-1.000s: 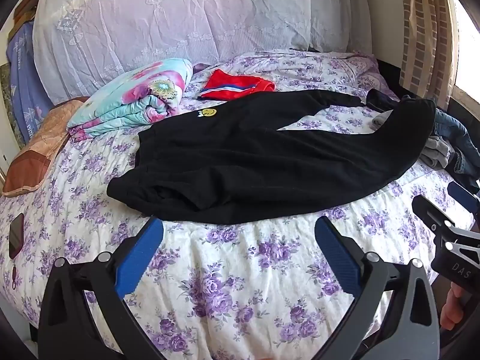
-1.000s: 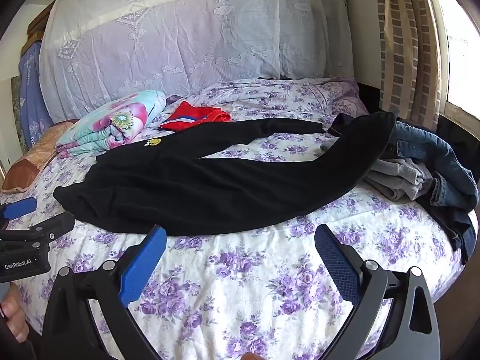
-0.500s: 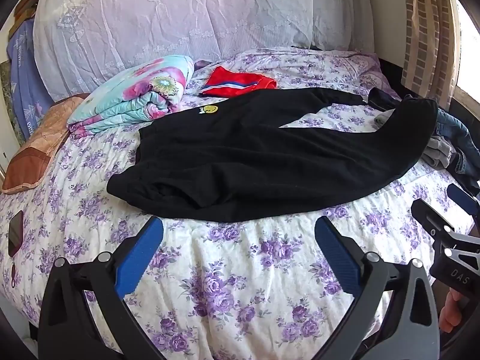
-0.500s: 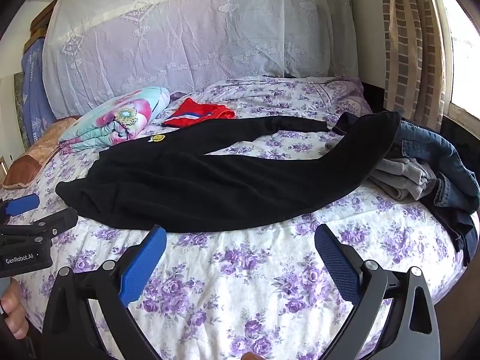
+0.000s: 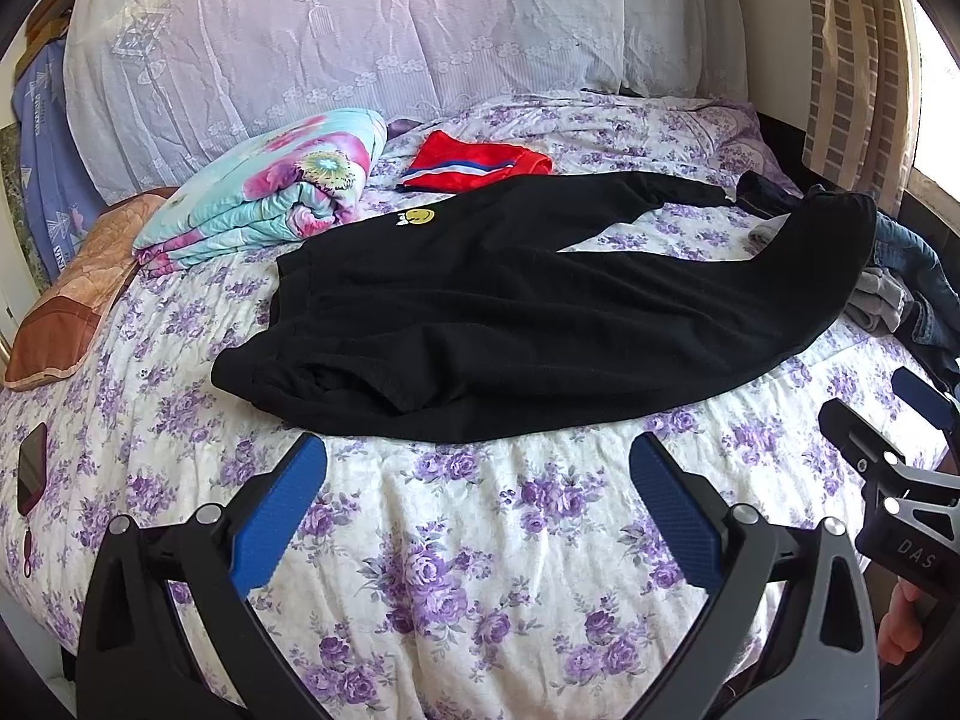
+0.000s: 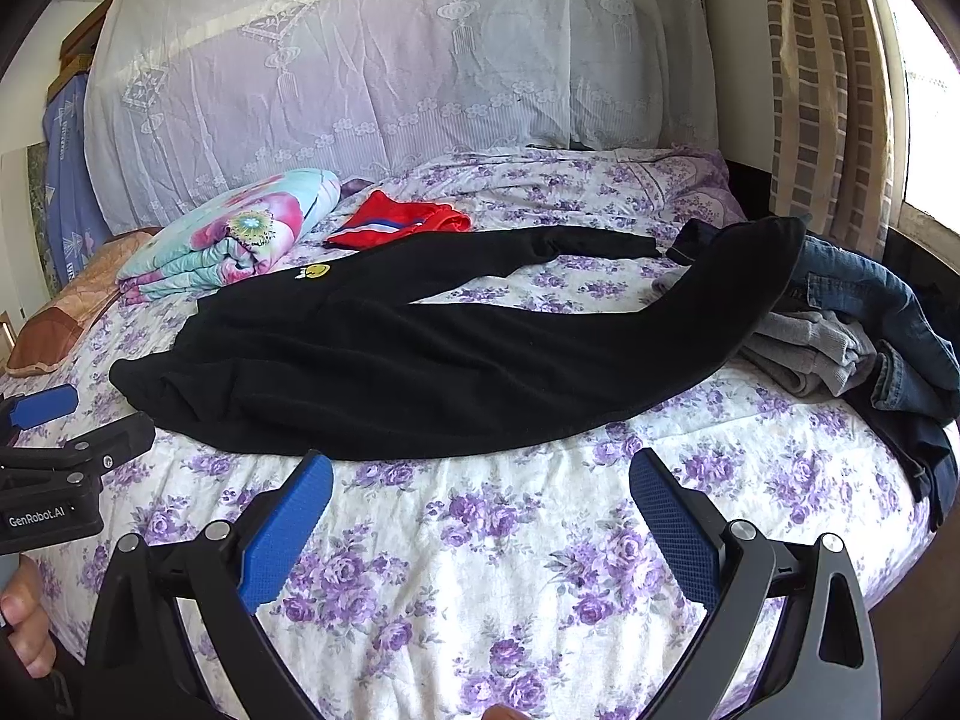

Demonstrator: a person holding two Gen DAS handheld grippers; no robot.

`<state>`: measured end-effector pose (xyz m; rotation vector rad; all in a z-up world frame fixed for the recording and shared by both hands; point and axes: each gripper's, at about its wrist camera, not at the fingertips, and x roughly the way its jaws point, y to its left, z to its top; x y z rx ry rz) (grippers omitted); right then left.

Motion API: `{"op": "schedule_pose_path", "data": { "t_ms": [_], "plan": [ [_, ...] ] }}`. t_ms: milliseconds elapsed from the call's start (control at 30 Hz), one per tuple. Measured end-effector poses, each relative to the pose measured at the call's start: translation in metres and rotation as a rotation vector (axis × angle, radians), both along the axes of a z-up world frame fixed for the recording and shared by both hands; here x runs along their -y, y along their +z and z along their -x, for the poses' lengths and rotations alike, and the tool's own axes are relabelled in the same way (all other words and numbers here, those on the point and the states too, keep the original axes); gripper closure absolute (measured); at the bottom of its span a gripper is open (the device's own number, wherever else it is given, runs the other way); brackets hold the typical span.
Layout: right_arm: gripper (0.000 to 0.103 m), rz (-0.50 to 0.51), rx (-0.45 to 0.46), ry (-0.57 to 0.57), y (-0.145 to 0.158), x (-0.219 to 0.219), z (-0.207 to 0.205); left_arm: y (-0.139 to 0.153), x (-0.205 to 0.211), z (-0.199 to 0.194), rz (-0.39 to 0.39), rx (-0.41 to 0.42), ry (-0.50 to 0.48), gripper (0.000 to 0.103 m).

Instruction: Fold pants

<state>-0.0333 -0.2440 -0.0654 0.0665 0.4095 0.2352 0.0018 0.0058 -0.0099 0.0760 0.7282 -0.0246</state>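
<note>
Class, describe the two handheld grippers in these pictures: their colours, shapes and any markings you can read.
Both match: the left gripper and the right gripper each have a black, angular frame with silver round fasteners, and two long jaws faced with textured blue pads. Seen from the other camera, the left gripper's body reads "GenRobot.AI" in white, the right one's "DAS". No cables or sleeves show.

Black sweatpants (image 5: 528,312) spread across the floral bedsheet (image 5: 468,540), folded floral quilt (image 5: 270,204) beyond their waistband, red garment (image 5: 474,168) behind them, left gripper (image 5: 477,474) spread wide nearest the camera, right gripper (image 5: 900,438) at the sheet's right edge.
</note>
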Motion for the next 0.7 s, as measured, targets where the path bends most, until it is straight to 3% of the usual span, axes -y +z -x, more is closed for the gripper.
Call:
{"op": "schedule_pose_path", "data": {
  "t_ms": [700],
  "plan": [
    [0.003, 0.003, -0.004, -0.001, -0.0020, -0.0013, -0.0016, -0.0021, 0.0006, -0.0011, -0.002, -0.004, 0.000, 0.004]
  ]
}}
